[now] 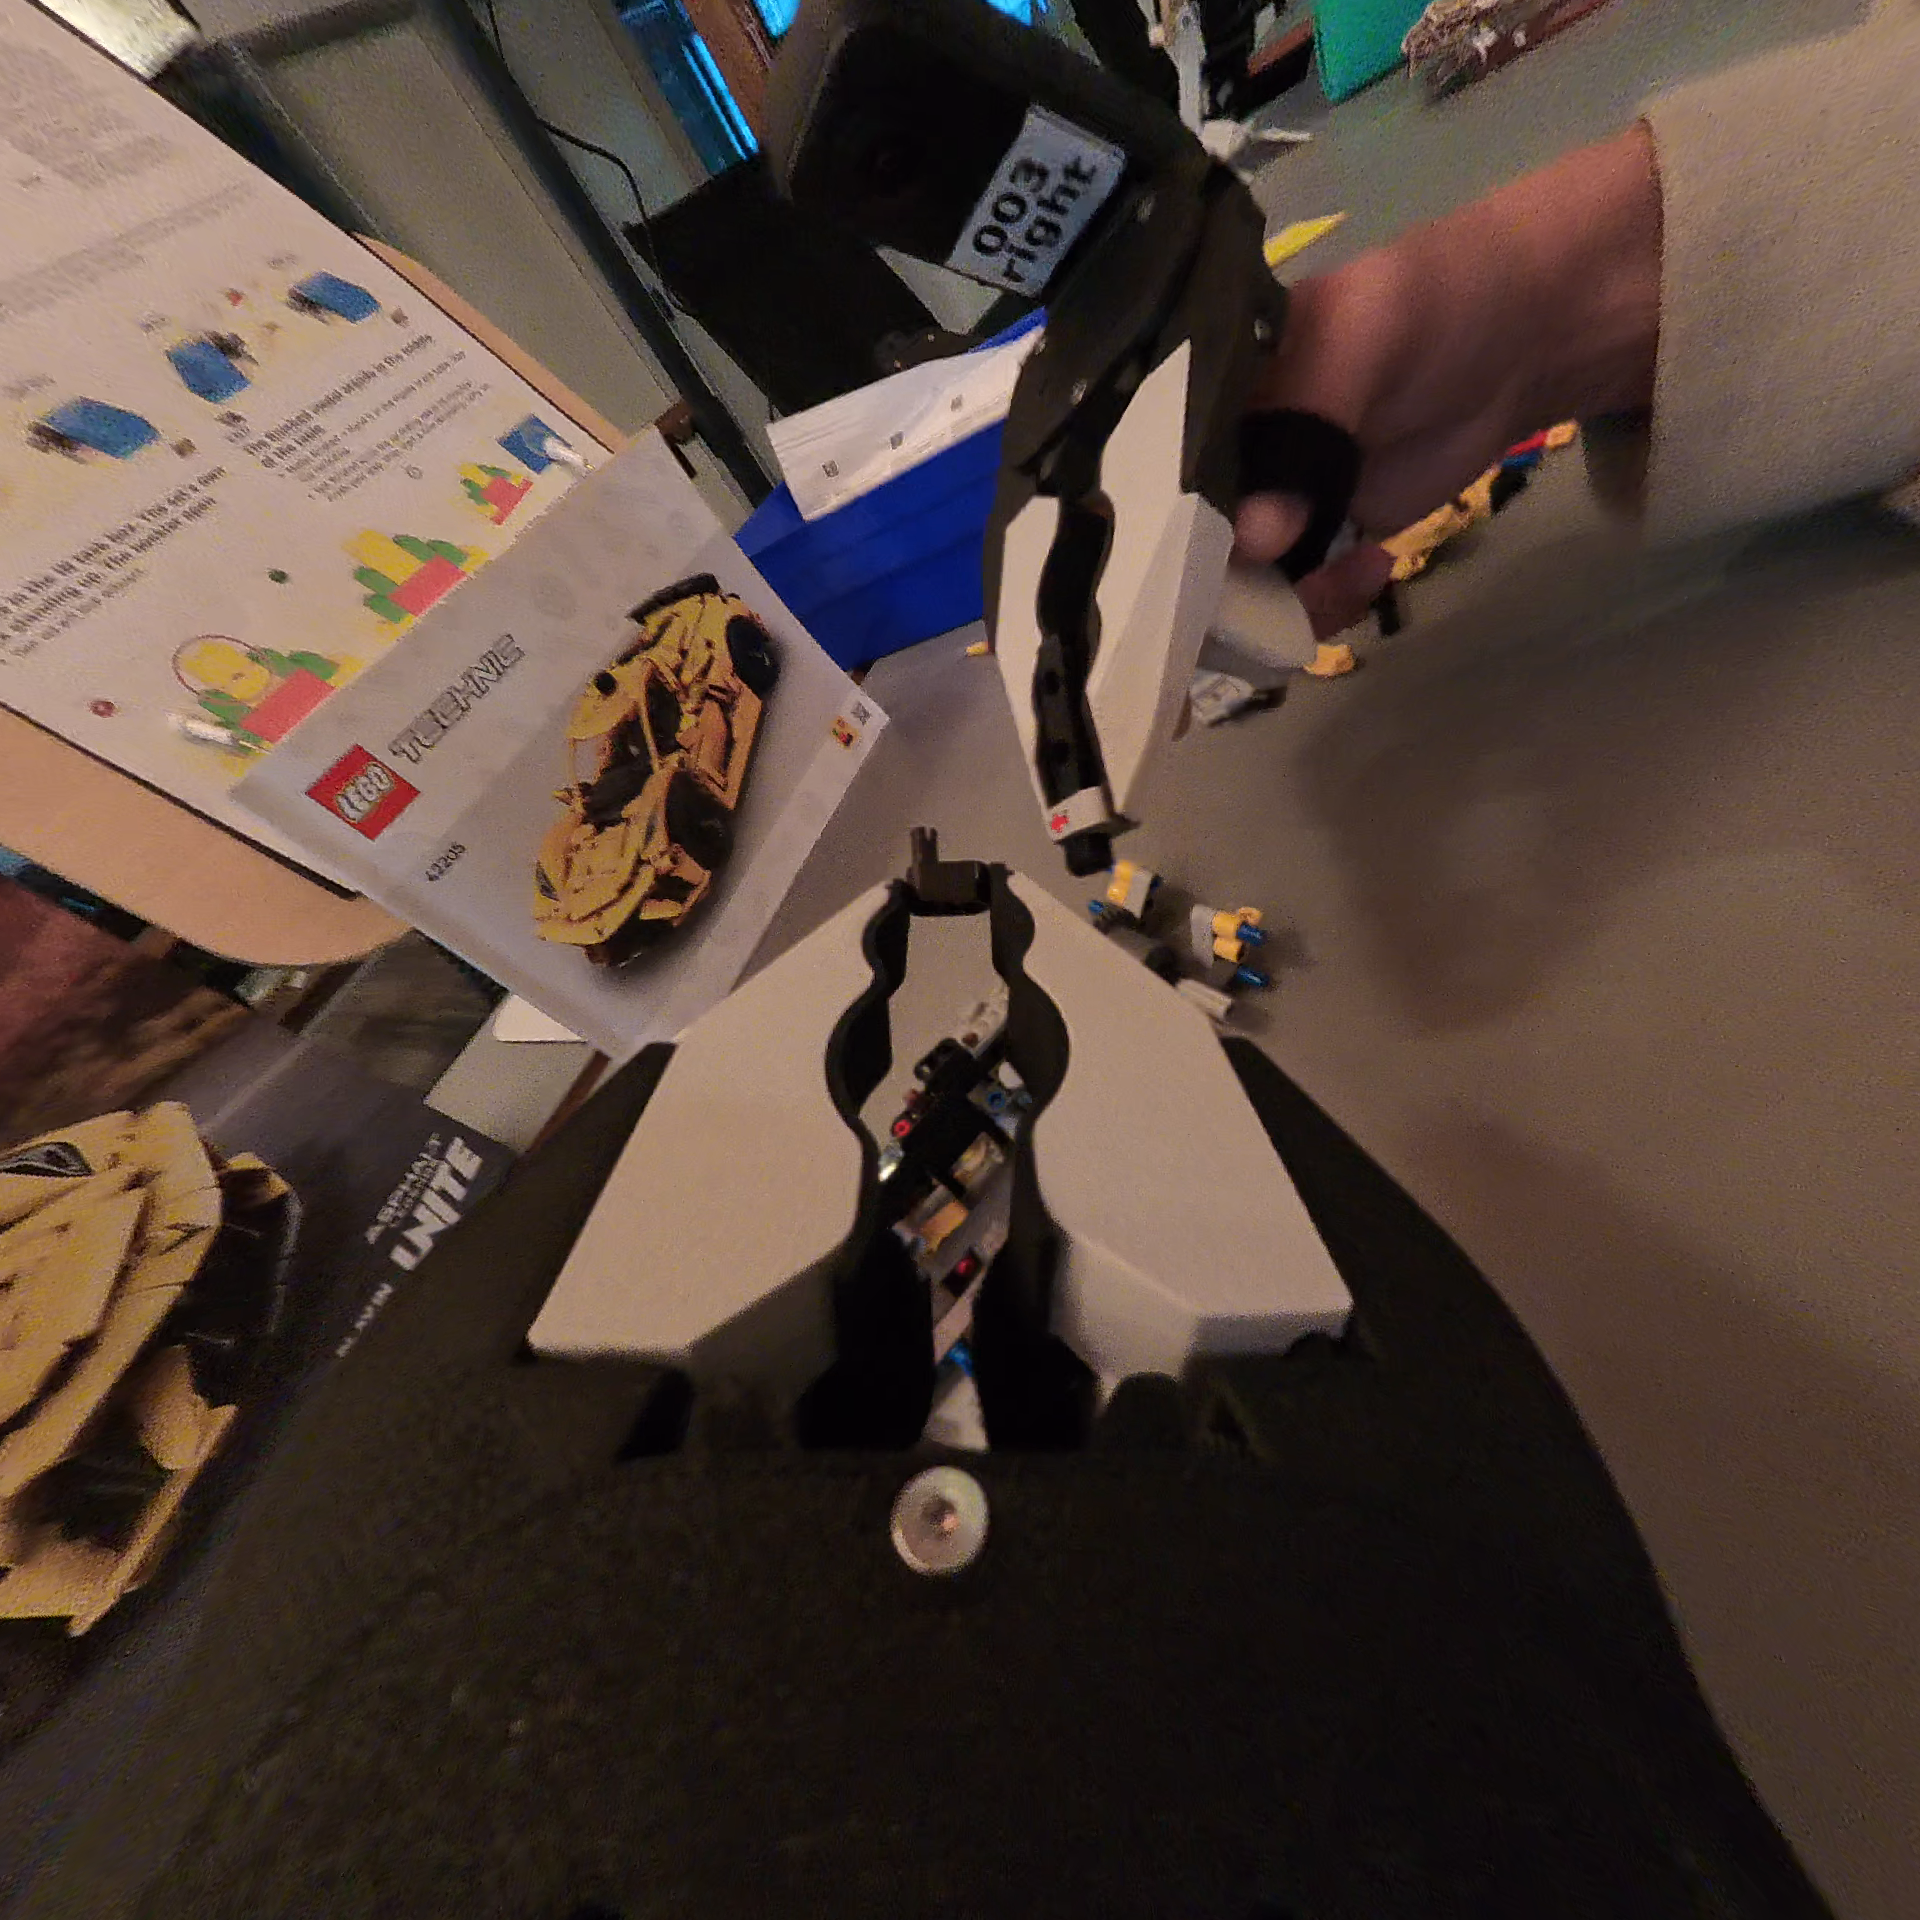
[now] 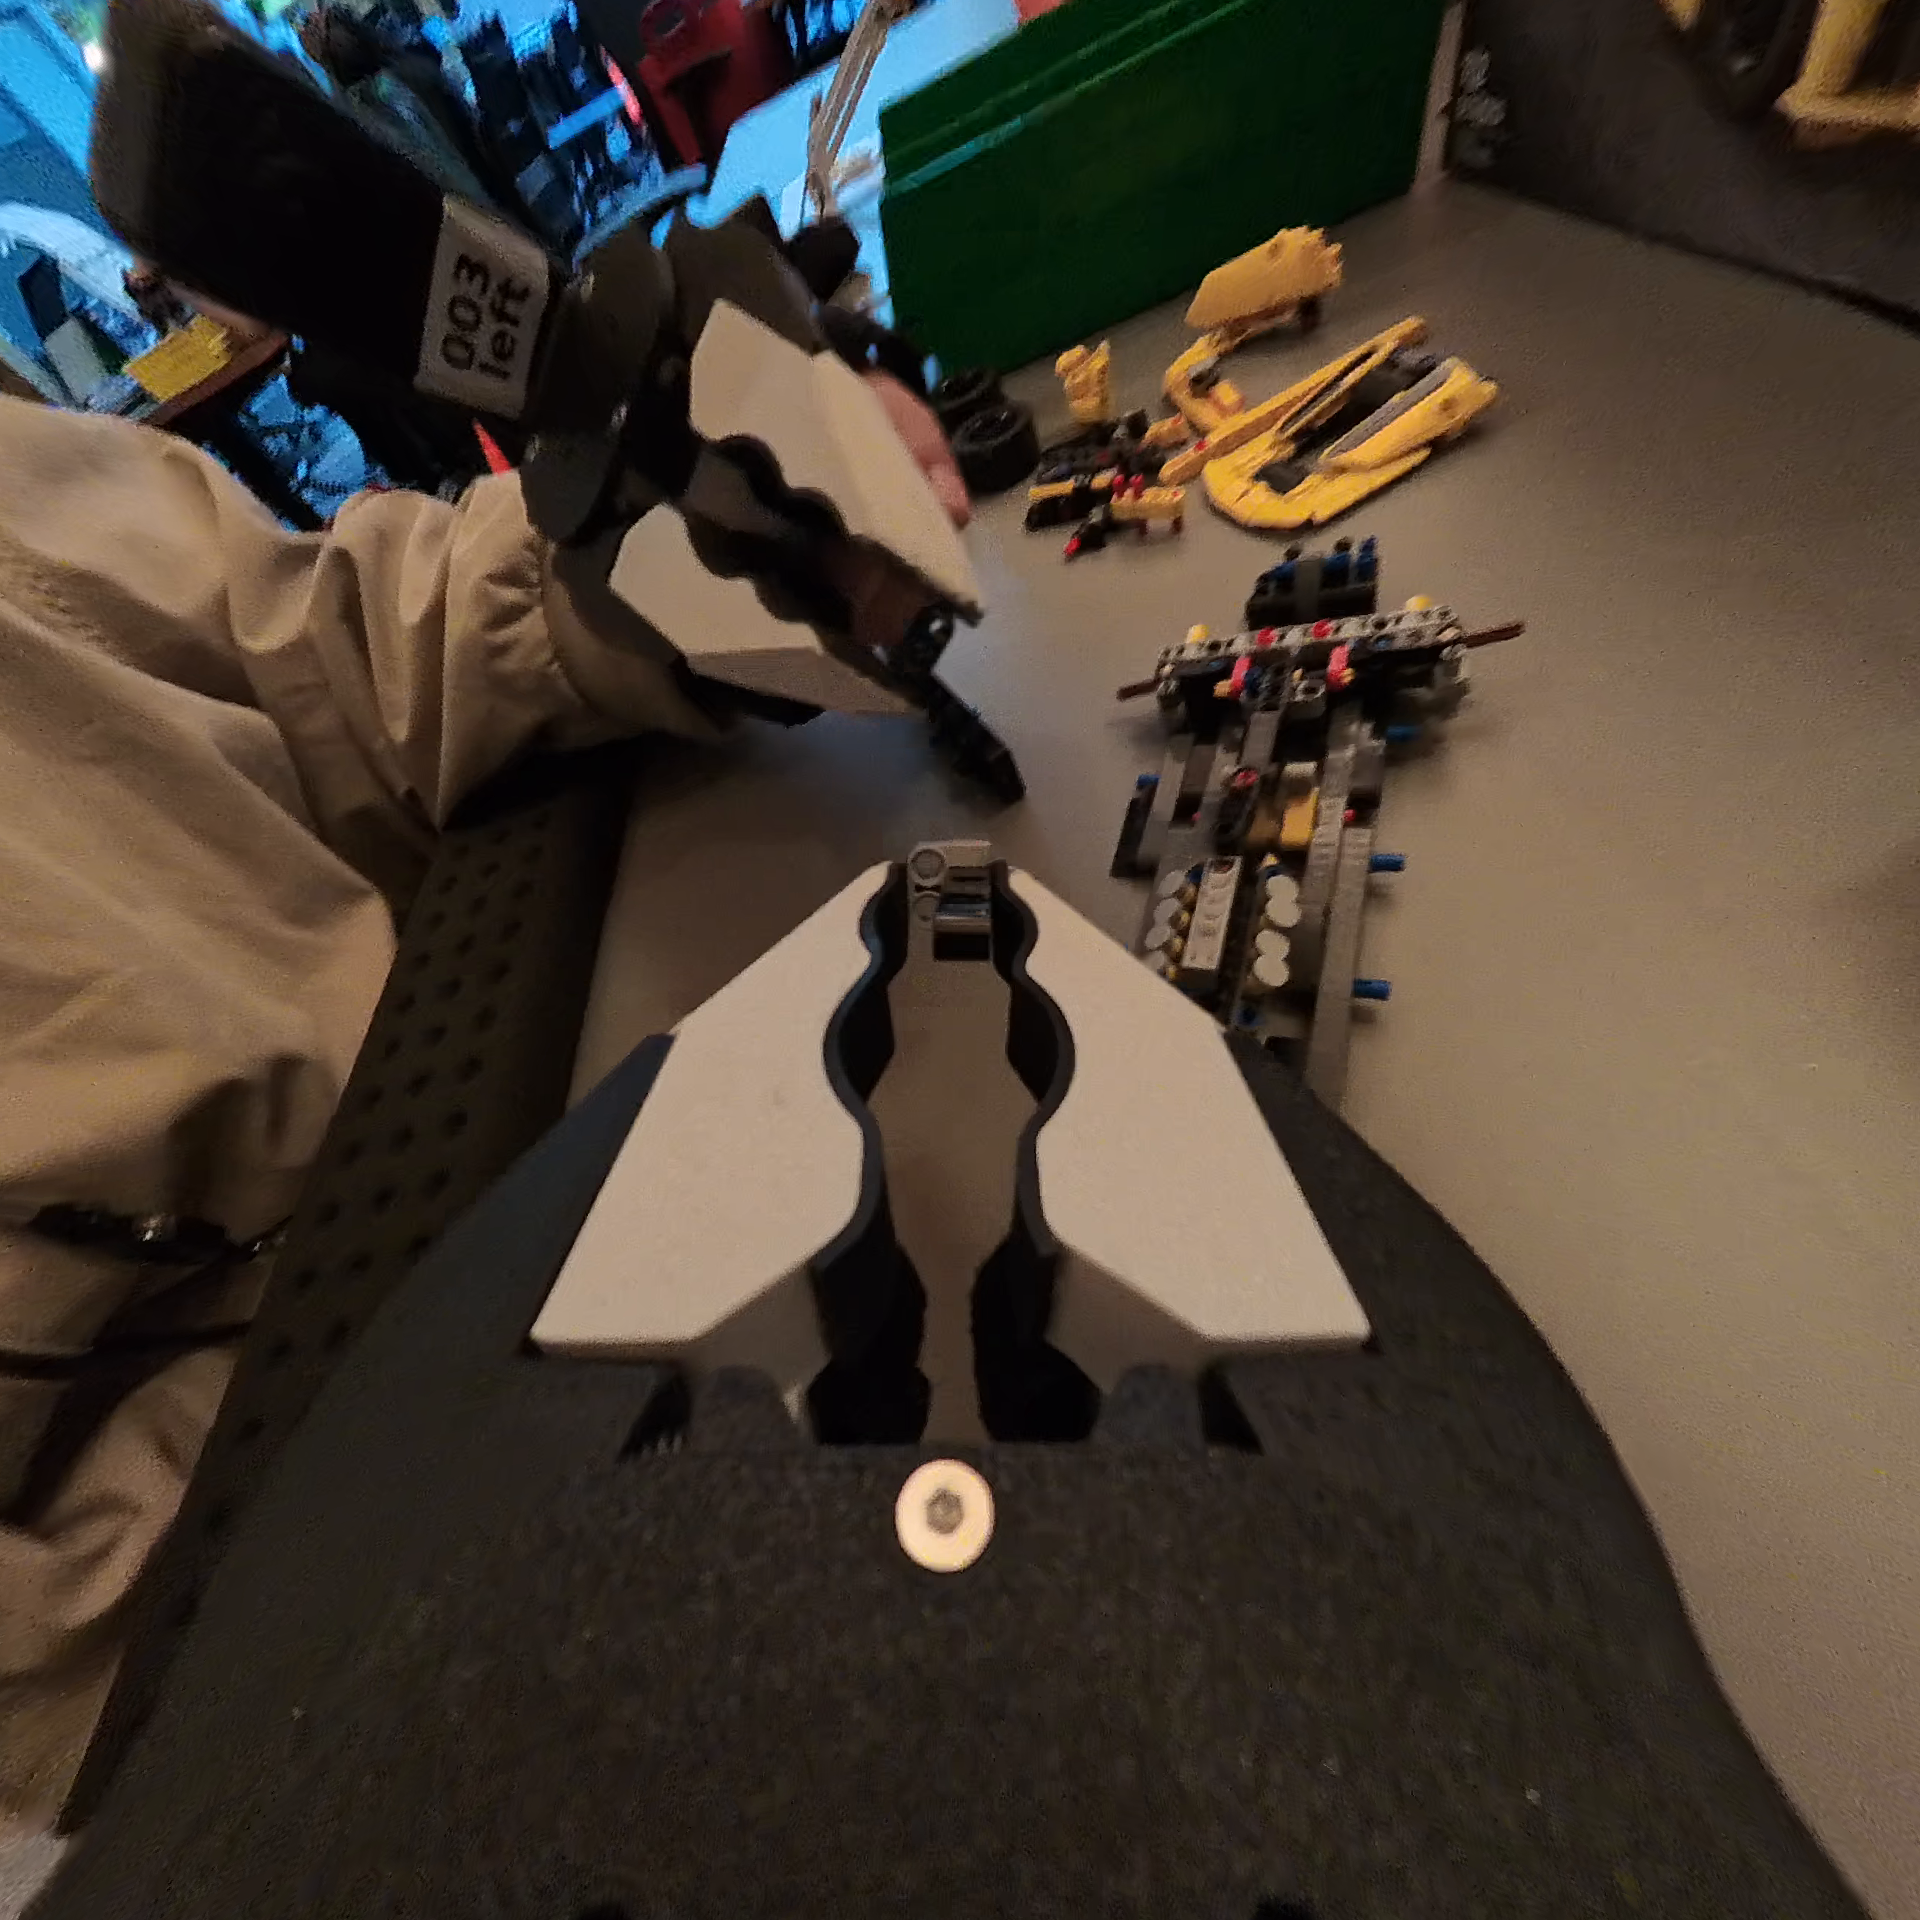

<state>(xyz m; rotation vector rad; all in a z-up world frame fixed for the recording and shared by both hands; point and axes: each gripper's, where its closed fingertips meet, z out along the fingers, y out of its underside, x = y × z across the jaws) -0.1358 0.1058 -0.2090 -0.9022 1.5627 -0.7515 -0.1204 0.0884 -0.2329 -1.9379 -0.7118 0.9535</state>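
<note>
The left tool (image 1: 948,883) pinched a small black piece (image 1: 940,871); the right tool (image 2: 951,883) pinched a small grey piece (image 2: 940,868). The chassis (image 2: 1273,821) lay just right of it on the bench (image 2: 1662,935), long axis near-to-far.

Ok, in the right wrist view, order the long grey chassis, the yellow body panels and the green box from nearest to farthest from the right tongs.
1. Grey chassis: just right of the right tongs, lying on the table.
2. Yellow body panels: beyond the chassis, ahead and to the right.
3. Green box: farthest, standing at the back of the table.
</note>
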